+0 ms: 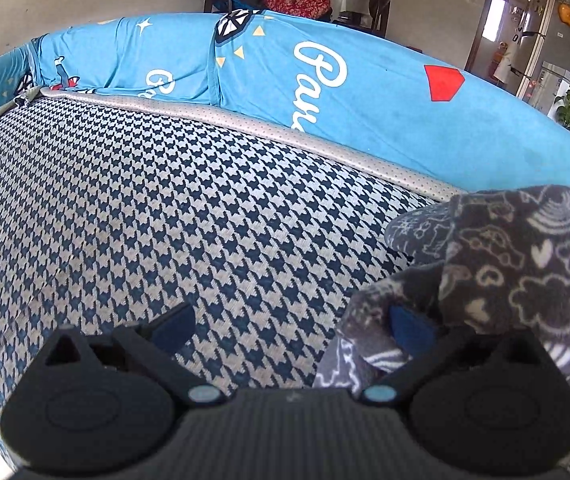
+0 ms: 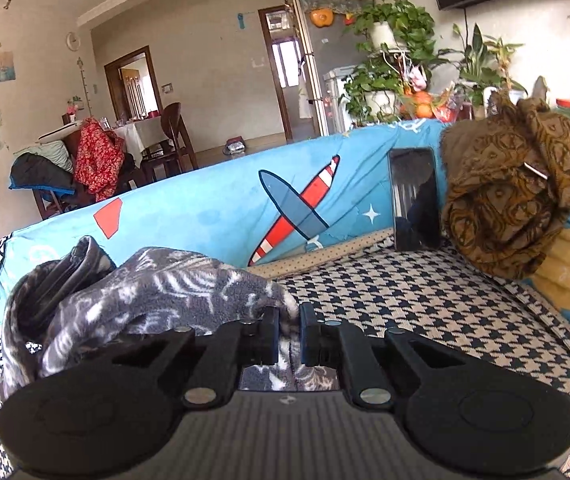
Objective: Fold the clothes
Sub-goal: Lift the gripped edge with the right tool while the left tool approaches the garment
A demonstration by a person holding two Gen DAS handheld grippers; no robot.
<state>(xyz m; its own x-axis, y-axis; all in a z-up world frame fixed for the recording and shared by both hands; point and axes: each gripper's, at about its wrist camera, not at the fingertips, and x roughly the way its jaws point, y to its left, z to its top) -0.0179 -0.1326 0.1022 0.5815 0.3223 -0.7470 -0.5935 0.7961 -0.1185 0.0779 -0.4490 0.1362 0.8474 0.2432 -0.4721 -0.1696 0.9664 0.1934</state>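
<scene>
While the grey fleece garment (image 2: 173, 292) is pinched by the right gripper (image 2: 288, 332), the spread left gripper (image 1: 289, 332) should be closed on its edge before folding.

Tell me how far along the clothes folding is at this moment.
Early stage. Done: nothing looks folded; the grey patterned garment lies bunched on the houndstooth cushion. In hand: the right gripper is shut on an edge of the garment, while the left gripper is open, with cloth draped over one finger. Left: spreading and folding it; the brown patterned cloth lies crumpled on the sofa arm.
</scene>
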